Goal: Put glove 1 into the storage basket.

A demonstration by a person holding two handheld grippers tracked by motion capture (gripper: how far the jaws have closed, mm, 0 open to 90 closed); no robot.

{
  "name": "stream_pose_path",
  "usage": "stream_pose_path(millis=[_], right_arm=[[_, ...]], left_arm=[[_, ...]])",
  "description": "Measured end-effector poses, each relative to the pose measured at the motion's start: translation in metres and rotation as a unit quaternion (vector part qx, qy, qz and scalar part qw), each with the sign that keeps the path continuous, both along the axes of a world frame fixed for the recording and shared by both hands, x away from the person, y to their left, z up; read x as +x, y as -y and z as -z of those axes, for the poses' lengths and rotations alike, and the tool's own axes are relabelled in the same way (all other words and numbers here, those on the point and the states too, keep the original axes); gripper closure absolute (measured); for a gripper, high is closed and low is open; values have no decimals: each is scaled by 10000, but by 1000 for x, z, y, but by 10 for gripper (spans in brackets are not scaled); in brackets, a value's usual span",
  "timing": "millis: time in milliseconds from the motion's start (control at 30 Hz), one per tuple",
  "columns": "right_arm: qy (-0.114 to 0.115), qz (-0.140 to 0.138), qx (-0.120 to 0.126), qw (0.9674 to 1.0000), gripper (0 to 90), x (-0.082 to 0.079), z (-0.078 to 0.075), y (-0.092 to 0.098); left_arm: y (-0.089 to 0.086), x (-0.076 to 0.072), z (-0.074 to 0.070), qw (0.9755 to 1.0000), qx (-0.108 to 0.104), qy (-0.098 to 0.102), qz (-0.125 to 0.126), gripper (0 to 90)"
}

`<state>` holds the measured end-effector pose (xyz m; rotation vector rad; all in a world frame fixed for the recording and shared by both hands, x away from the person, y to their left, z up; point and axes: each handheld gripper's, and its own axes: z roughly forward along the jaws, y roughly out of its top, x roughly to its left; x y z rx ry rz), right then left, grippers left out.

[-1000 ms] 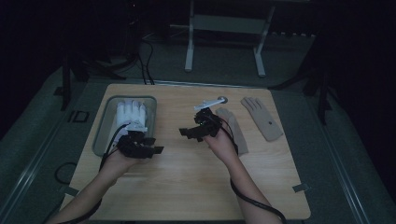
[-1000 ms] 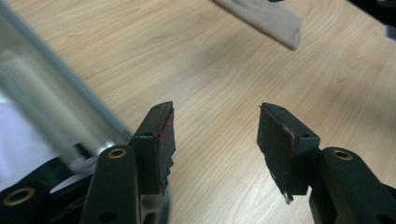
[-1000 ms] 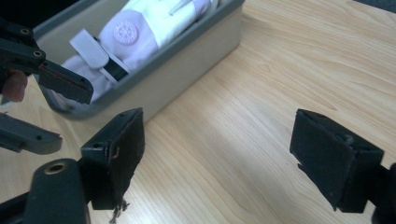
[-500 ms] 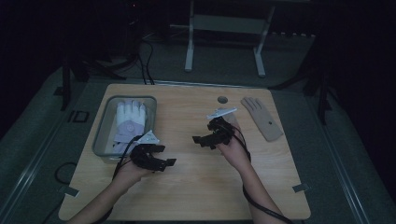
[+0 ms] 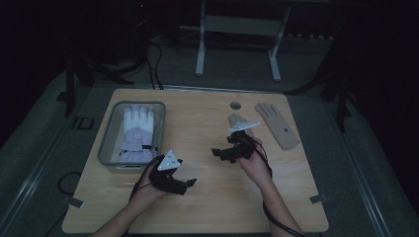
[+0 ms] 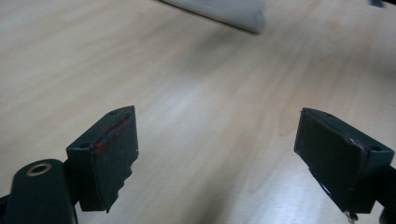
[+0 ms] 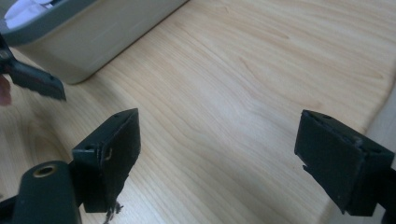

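My left gripper (image 5: 189,184) hovers low over the wooden table (image 5: 207,207), in front of the grey tray (image 5: 106,148). Its jaws have just been opening and stand wide apart over bare wood in the left gripper view (image 6: 219,140). My right gripper (image 5: 218,153) is near the table's middle and points left toward the tray. It is open with nothing between its fingers (image 7: 217,140). A white glove (image 5: 138,131) lies in the tray. A tan glove (image 5: 276,123) lies flat at the table's back right. Another glove (image 5: 237,120) shows just behind the right gripper's plate.
The tray's wall (image 7: 93,32) shows at the top left of the right gripper view, with one of the left gripper's fingers (image 7: 37,79) in front of it. A round hole (image 5: 235,105) sits in the table near its far edge. Metal stand legs (image 5: 200,49) rise behind the table.
Both hands have come toward the table's near side and sunk lower. The left gripper has left the tray's front edge, and the right one has moved off the gloves.
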<state>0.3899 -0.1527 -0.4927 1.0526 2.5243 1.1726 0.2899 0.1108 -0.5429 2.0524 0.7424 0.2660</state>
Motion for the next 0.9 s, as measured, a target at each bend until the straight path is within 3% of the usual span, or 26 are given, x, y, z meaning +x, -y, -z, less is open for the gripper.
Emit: stream_pose_path(millis=[233, 400, 533, 633, 733, 900], right_arm=[[-28, 59, -46, 10000, 144, -2, 7, 13], [3, 126, -40, 9999, 144, -5, 10, 28], [-183, 238, -129, 9995, 140, -6, 14, 38], [-194, 330, -106, 9992, 120, -7, 14, 44], [-162, 414, -67, 9990, 117, -7, 14, 50], [83, 612, -111, 9980, 113, -7, 9, 60]], left_arm=[[9, -2, 19, 9998, -60, -79, 150, 140], [12, -6, 25, 9997, -135, 78, 213, 140], [13, -6, 33, 9998, -96, 140, 123, 140], [11, -6, 32, 9996, -145, 195, 107, 140], [9, -5, 32, 9996, -200, 178, 102, 140], [8, -5, 33, 9995, -231, 184, 52, 140]])
